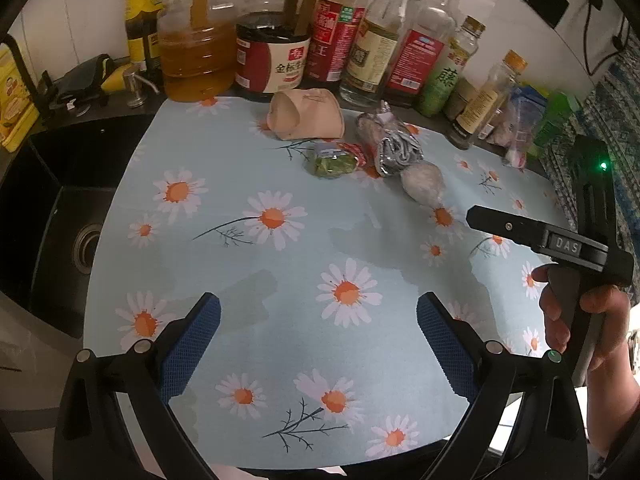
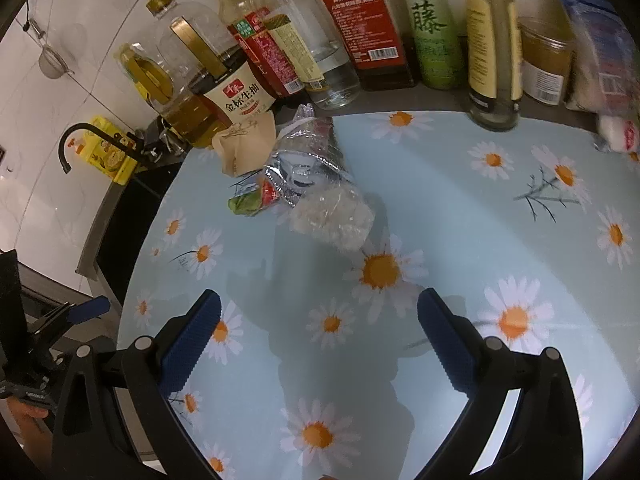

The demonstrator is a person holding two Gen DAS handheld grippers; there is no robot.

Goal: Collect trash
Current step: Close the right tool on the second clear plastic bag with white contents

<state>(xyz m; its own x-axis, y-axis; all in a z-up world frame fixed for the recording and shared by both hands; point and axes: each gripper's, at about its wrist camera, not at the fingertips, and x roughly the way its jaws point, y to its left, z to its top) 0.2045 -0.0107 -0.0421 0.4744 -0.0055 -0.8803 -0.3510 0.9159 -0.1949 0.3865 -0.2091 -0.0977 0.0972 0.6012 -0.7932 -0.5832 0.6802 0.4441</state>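
Observation:
Trash lies in a cluster at the far side of the daisy-print mat (image 1: 280, 264): a crushed tan paper cup (image 1: 308, 114), a small green packet (image 1: 330, 162), a crumpled silver wrapper (image 1: 396, 152) and a clear plastic bag (image 1: 422, 184). From the right wrist view the same cup (image 2: 246, 142), green packet (image 2: 246, 202), silver wrapper (image 2: 302, 168) and clear bag (image 2: 334, 218) sit ahead and left. My left gripper (image 1: 318, 320) is open above the mat, well short of the trash. My right gripper (image 2: 318, 320) is open too, with nothing between its fingers. A hand (image 1: 576, 312) holds the right gripper's handle.
A row of sauce and oil bottles (image 1: 360, 40) lines the back wall behind the mat. A black sink (image 1: 60, 220) with a drain lies to the left, with a black faucet (image 2: 86, 136) and a yellow box (image 2: 108, 154). More packets (image 2: 604, 60) stand at the far right.

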